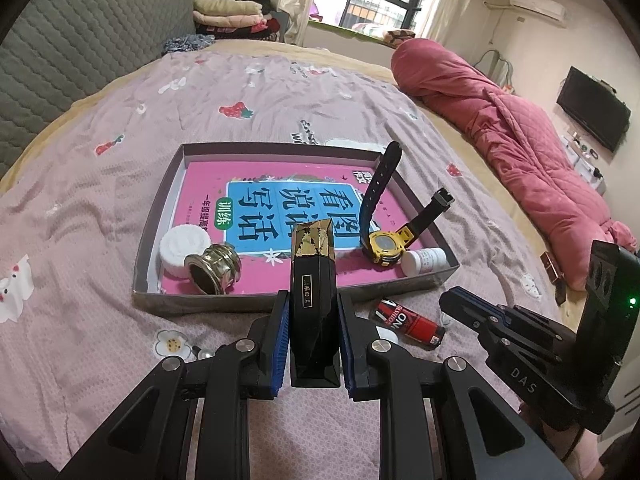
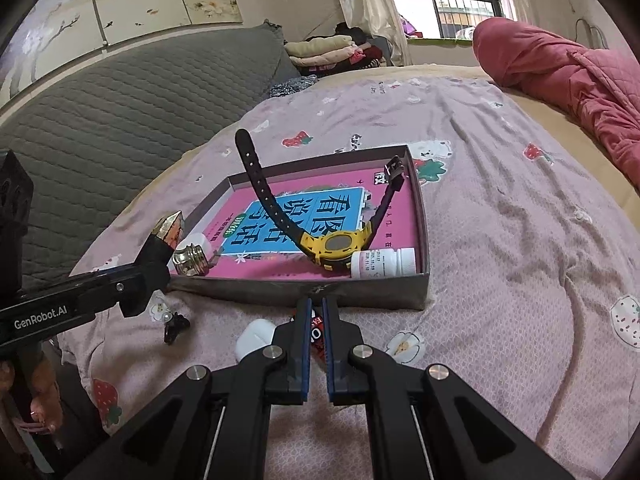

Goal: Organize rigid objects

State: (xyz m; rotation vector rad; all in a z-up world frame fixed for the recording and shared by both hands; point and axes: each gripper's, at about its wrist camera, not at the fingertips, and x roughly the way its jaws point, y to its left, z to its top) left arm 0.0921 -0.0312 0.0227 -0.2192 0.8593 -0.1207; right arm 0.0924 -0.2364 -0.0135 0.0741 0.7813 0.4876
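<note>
My left gripper (image 1: 312, 300) is shut on a black bottle with a faceted gold cap (image 1: 313, 280), held upright just short of the near wall of a shallow grey box (image 1: 224, 304). The box holds a pink book (image 1: 280, 200), a yellow watch (image 1: 384, 246), a white pill bottle (image 1: 425, 259), a brass ring-shaped piece (image 1: 214, 268) and a white round lid (image 1: 182, 246). My right gripper (image 2: 316, 304) is nearly closed and empty, just over a red and black tube (image 2: 316, 334) on the bed. The left gripper with its bottle also shows in the right wrist view (image 2: 160, 248).
A white case (image 2: 254, 336) and a small black clip with a pearl (image 2: 174, 326) lie on the bedsheet in front of the box. A rolled pink quilt (image 1: 500, 140) lies along the right side. A grey headboard (image 1: 80, 48) stands at the left.
</note>
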